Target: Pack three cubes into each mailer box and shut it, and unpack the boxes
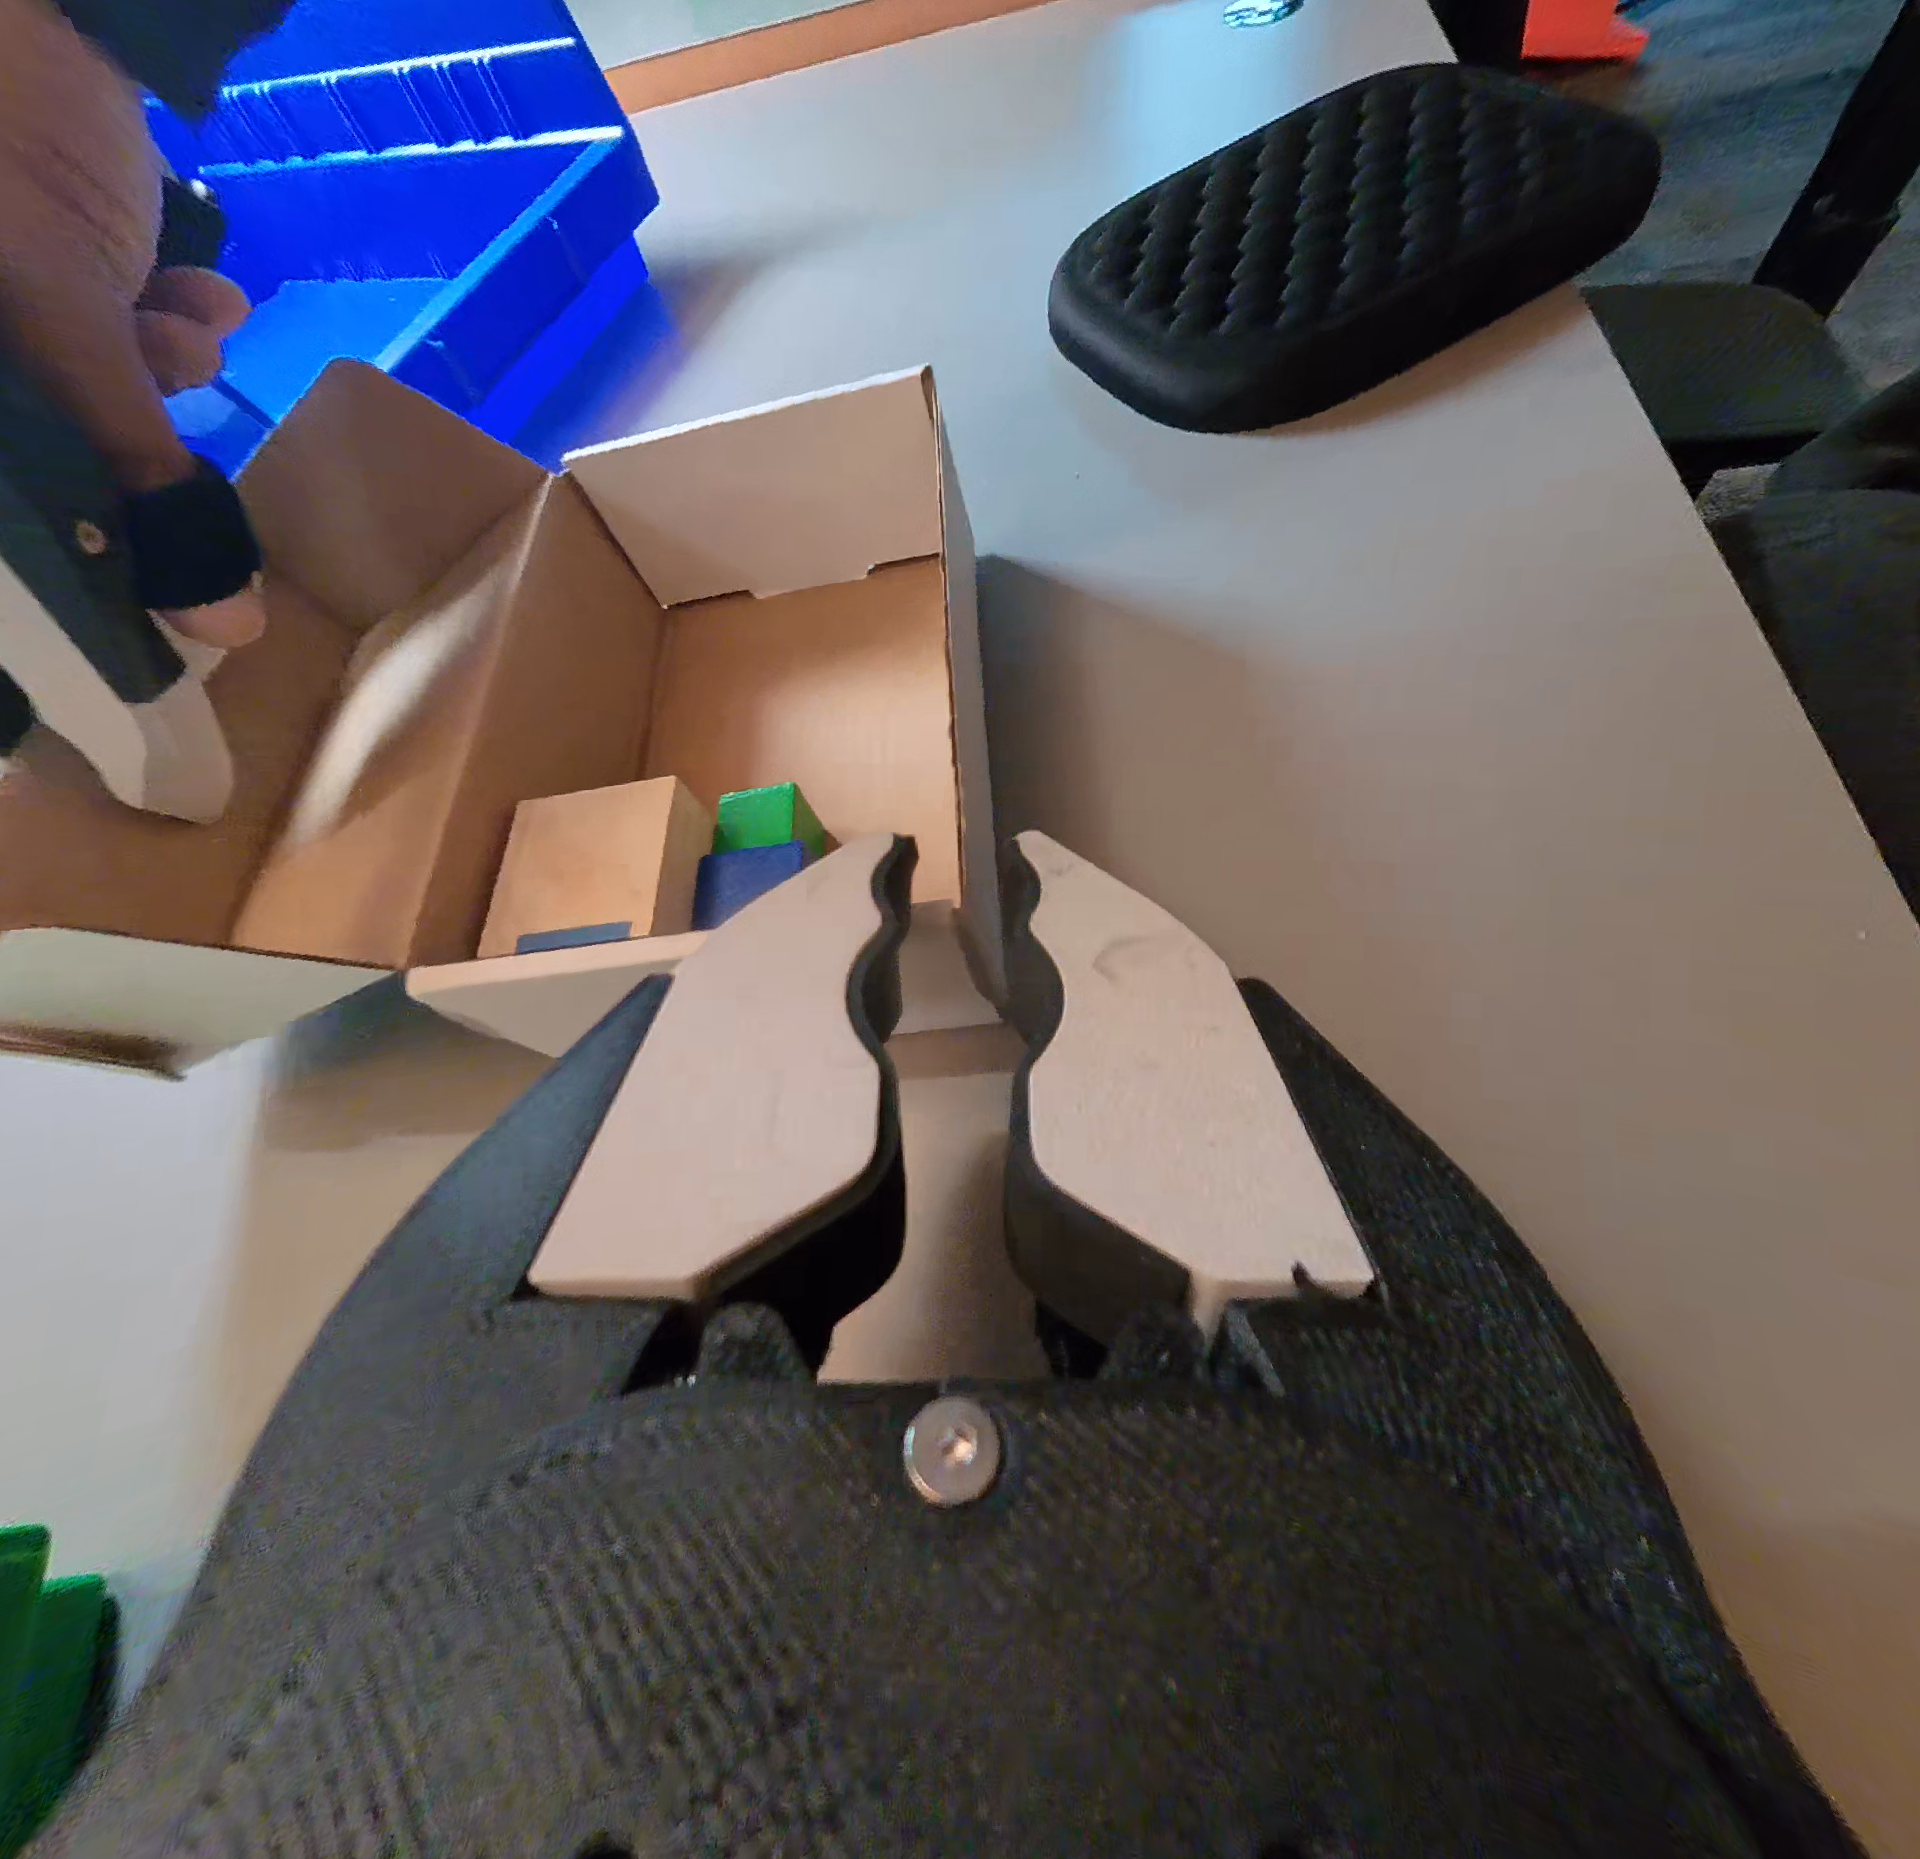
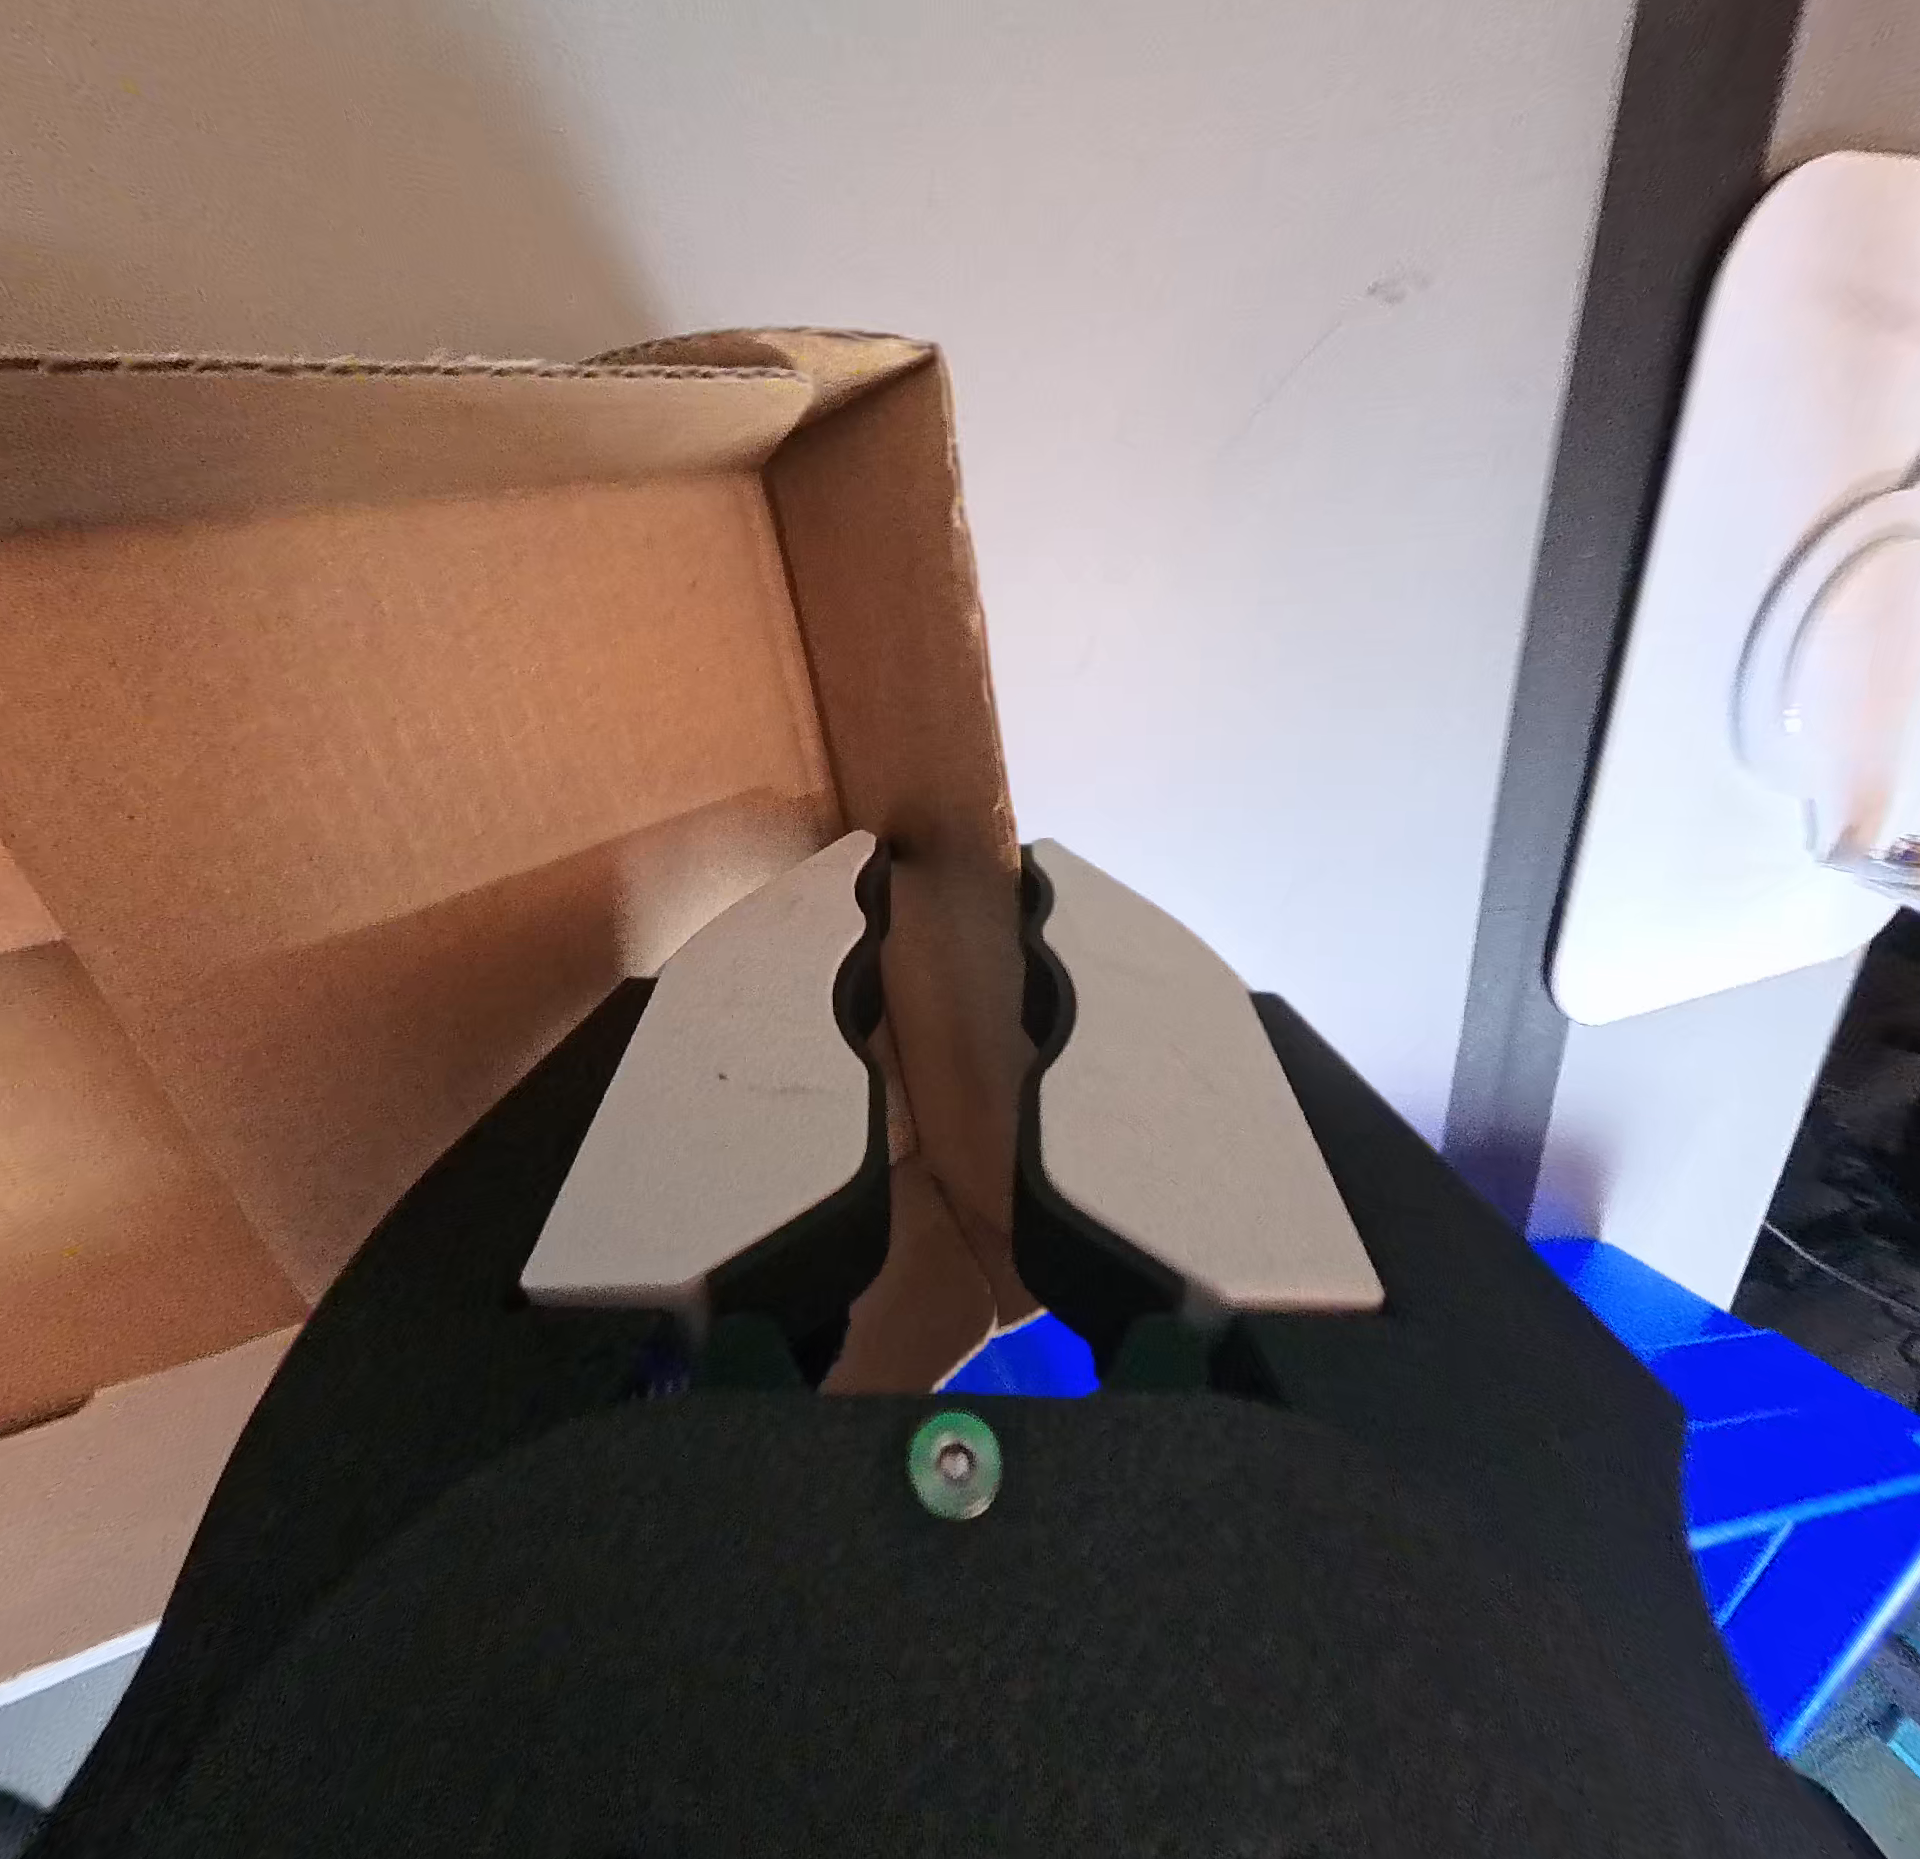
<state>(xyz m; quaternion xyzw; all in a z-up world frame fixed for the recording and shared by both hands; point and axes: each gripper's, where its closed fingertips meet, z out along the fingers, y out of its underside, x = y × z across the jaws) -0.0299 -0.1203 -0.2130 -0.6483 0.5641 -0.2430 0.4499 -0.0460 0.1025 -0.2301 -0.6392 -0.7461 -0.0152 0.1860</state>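
An open cardboard mailer box stands on the white table. Inside it lie a plain wooden cube, a green cube and a blue cube. My left gripper straddles the box's right wall at the front corner and is shut on it. My right gripper is shut on the side flap of the raised lid. It also shows at the left of the left wrist view, held by a hand over the lid.
A blue divided bin stands behind the box and shows in the right wrist view. A black textured pad lies at the back right near the table edge. A green block sits at the near left. From my left tips it is roughly 7 centimetres to the plain wooden cube; from my right, 12 centimetres.
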